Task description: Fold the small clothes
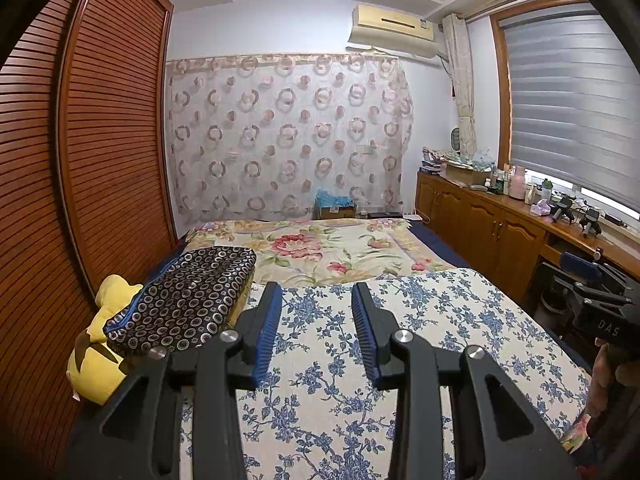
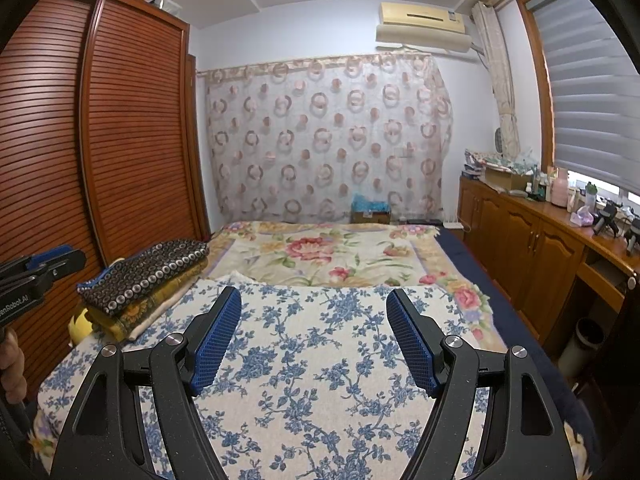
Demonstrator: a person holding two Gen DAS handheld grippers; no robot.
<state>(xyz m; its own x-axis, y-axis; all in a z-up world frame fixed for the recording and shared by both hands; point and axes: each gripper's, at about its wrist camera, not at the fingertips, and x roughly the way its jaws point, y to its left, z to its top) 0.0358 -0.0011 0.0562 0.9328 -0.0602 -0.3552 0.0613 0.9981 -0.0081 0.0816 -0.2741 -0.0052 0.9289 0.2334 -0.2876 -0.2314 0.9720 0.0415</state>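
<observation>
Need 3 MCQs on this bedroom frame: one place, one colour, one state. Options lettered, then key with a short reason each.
1. Where is the dark ring-patterned folded cloth?
A. on the wooden cabinet
B. at the bed's left edge, by the wardrobe
C. between the right gripper's fingers

2. What colour is the floral print on the cloth under both grippers?
A. blue on white
B. red on black
C. plain green

3. What state are the left gripper and right gripper in?
A. both shut on cloth
B. both open, holding nothing
C. left shut, right open

Key: 1 B, it tops a stack beside the wardrobe. 2 A, blue flowers on white. 3 B, bedcloth shows through both gaps.
</observation>
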